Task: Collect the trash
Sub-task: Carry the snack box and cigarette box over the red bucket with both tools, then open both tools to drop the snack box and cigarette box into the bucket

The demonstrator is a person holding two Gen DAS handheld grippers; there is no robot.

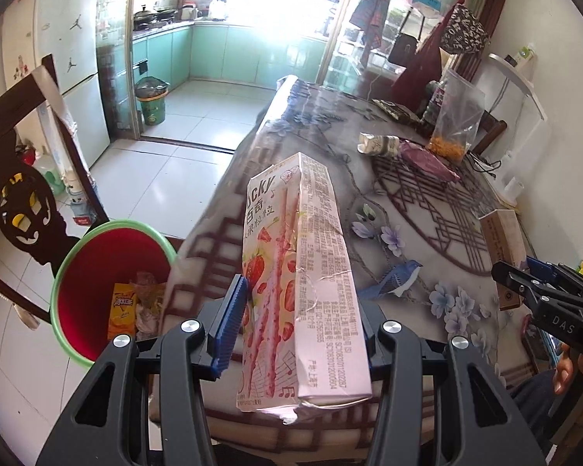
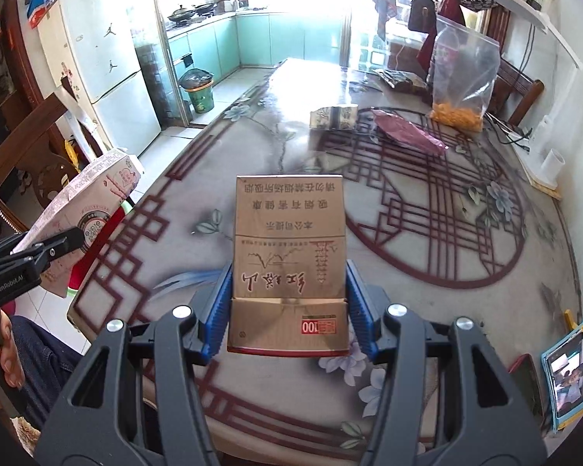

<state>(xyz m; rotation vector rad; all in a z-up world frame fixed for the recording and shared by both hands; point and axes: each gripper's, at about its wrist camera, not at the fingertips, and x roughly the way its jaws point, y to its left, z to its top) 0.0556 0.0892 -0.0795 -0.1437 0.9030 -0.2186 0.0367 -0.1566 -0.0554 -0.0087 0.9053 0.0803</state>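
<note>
My left gripper (image 1: 295, 310) is shut on a pink Pocky box (image 1: 303, 279) and holds it above the table's left edge, to the right of a red bin with a green rim (image 1: 109, 229) that holds an orange wrapper. The box also shows in the right wrist view (image 2: 85, 209). My right gripper (image 2: 287, 306) is shut on a gold cigarette pack (image 2: 289, 256) above the patterned table (image 2: 427, 233). The pack also shows in the left wrist view (image 1: 503, 240). On the table farther off lie a crumpled pale carton (image 2: 334, 116) and a purple wrapper (image 2: 406, 132).
A clear bag with orange snacks (image 2: 462, 77) stands at the far right. A dark wooden chair (image 1: 23, 178) stands left of the bin. A green kitchen bin (image 1: 151, 101) and a white fridge (image 1: 70, 58) stand beyond. A tablet (image 2: 571, 372) lies at the right edge.
</note>
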